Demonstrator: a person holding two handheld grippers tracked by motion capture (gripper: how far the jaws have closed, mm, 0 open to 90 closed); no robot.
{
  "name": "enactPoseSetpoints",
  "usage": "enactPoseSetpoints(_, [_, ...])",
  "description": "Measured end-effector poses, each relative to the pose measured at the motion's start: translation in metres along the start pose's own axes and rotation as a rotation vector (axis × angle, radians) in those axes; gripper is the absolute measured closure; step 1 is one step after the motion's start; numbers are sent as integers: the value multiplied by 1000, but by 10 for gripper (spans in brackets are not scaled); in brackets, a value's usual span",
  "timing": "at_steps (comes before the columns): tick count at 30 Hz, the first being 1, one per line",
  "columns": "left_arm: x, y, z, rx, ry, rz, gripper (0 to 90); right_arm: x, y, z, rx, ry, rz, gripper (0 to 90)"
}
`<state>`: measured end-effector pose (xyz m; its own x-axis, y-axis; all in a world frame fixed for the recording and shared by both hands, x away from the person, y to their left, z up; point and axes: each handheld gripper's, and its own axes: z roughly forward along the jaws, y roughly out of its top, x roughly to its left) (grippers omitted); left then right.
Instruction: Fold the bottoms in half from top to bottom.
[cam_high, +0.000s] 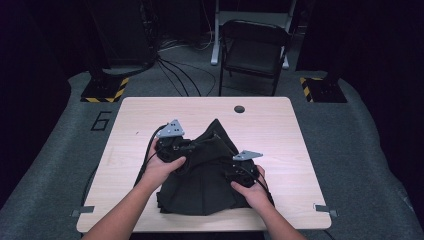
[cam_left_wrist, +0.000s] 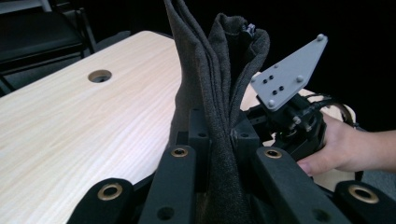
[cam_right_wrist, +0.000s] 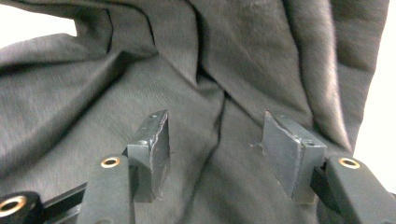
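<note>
A dark grey garment lies bunched on the light wooden table, with one part pulled up into a peak. My left gripper is at the garment's left side, shut on several upright folds of the cloth; in the left gripper view its jaws pinch them tightly. My right gripper rests on the garment's right part. In the right gripper view it stands open, its pads apart, with wrinkled cloth lying behind them and nothing pinched.
A round cable hole sits near the table's far edge. A dark folding chair stands beyond the table, with cables on the floor. Bare tabletop lies left and right of the garment. The right gripper's grey plate shows in the left gripper view.
</note>
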<state>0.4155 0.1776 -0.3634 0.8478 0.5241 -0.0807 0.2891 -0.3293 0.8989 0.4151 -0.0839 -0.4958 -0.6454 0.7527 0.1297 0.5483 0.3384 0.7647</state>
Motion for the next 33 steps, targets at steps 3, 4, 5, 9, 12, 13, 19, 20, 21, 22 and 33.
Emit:
enactPoseSetpoints(3, [3, 2, -2, -1, 8, -8, 828, -3, 5, 9, 2, 10, -12, 426])
enactPoseSetpoints(4, [4, 2, -2, 3, 11, -6, 828, -4, 6, 11, 2, 6, -2, 428])
enactPoseSetpoints(5, [3, 2, -2, 6, 12, -4, 828, -5, 6, 13, -1, 8, 3, 429])
enactPoseSetpoints(9, [1, -2, -2, 13, 3, -1, 828, -14, 4, 16, 4, -37, 20, 432])
enactPoseSetpoints(12, [-3, -8, 1, 31, -25, 7, 828, -21, 1, 17, 19, -48, 45, 431])
enactPoseSetpoints(13, [-6, -12, 3, 32, -35, 12, 827, -23, -1, 17, 34, -49, 40, 428])
enactPoseSetpoints(19, [-17, -28, 5, 56, -87, 24, 826, -22, -6, 20, 55, -78, 9, 423])
enactPoseSetpoints(20, [-19, -30, 6, 54, -91, 20, 826, -22, -6, 19, 56, -77, 10, 423])
enactPoseSetpoints(21, [-20, -32, 6, 57, -98, 21, 826, -22, -6, 19, 57, -79, 16, 423])
enactPoseSetpoints(22, [-22, -34, 6, 59, -97, 23, 825, -23, -6, 19, 56, -79, 21, 423])
enactPoseSetpoints(33, [-42, -57, 15, 107, -144, 52, 824, -20, -10, -9, 90, -65, -32, 424])
